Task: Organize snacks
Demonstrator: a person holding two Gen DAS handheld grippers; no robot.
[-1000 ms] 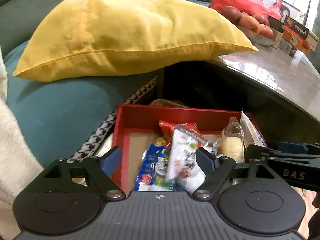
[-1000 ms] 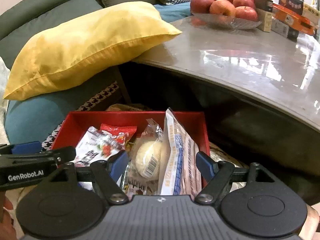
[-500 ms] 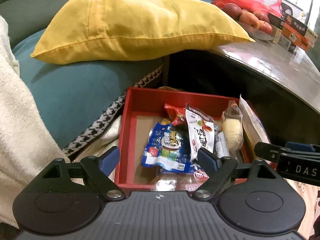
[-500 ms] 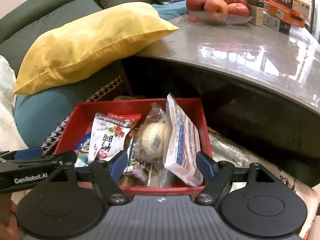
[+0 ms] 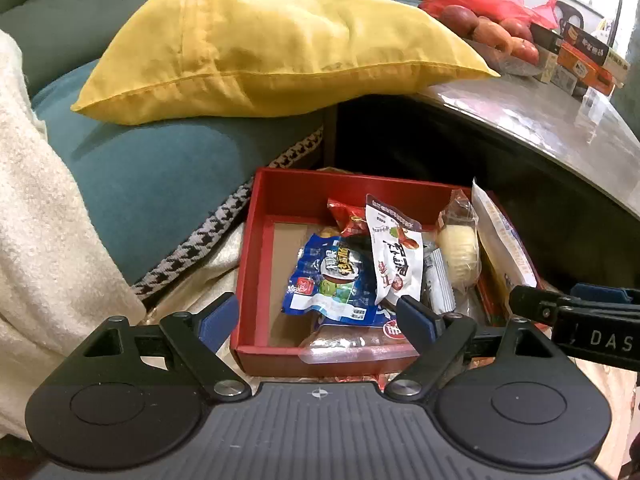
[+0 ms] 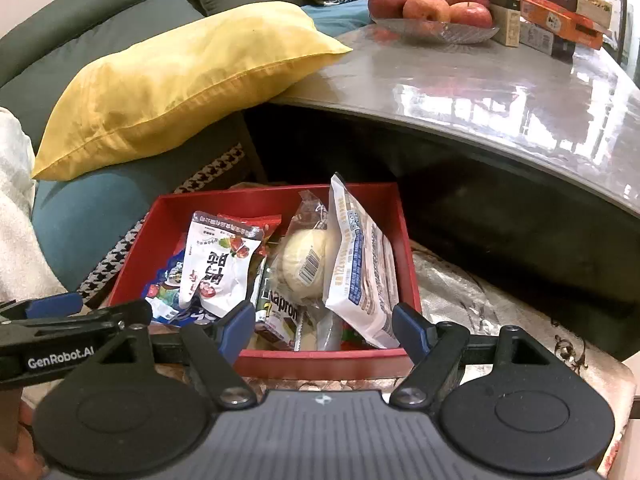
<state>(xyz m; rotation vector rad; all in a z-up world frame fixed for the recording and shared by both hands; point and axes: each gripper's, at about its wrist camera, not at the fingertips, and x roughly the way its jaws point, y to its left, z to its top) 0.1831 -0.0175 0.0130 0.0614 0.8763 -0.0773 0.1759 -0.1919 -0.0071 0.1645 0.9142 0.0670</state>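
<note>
A red box [image 5: 256,248] [image 6: 404,240] sits low in front of me, holding several snack packs. Among them are a blue packet [image 5: 332,280], a white packet with red fruit [image 5: 396,256] [image 6: 220,264], a round pale cake in clear wrap [image 5: 458,252] [image 6: 304,268] and a tall white-and-blue pack [image 6: 360,264] leaning on the right wall. My left gripper [image 5: 318,316] hovers open over the box's near left corner with nothing between its fingers. My right gripper [image 6: 324,326] hangs open over the near right part, also holding nothing.
A yellow pillow [image 5: 280,40] lies on a teal sofa cushion [image 5: 160,184], its corner resting on a glossy grey table [image 6: 500,84]. The table carries a bowl of apples [image 6: 432,12], snack boxes [image 6: 560,12] and a red bag. A cream blanket [image 5: 36,220] lies at the left.
Both grippers have drawn back from the box, so its near edge now shows. The left jaws stand slightly wider. The snacks lie as before.
</note>
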